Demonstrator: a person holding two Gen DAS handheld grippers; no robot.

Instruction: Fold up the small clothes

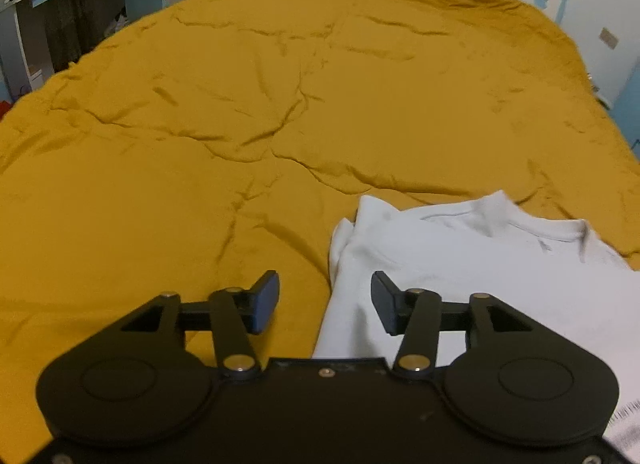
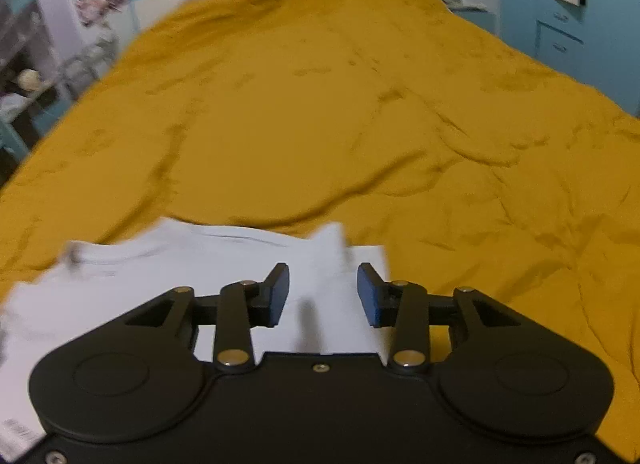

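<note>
A white T-shirt (image 1: 460,264) lies near the front edge of a mustard-yellow bedspread (image 1: 240,123), sides apparently folded in, collar away. The left gripper (image 1: 325,302) and the right gripper (image 2: 323,295) hover over it, jaws parted, holding nothing. Final folds likely remain.

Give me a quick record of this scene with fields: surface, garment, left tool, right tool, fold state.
surface: mustard-yellow bedspread, wrinkled
garment: white shirt lying on the bedspread, collar visible
left tool: open, nothing gripped, over the shirt's left edge
right tool: open, nothing gripped, over the shirt's right edge
fold state: sides look tucked in; further folds cannot be told
</note>
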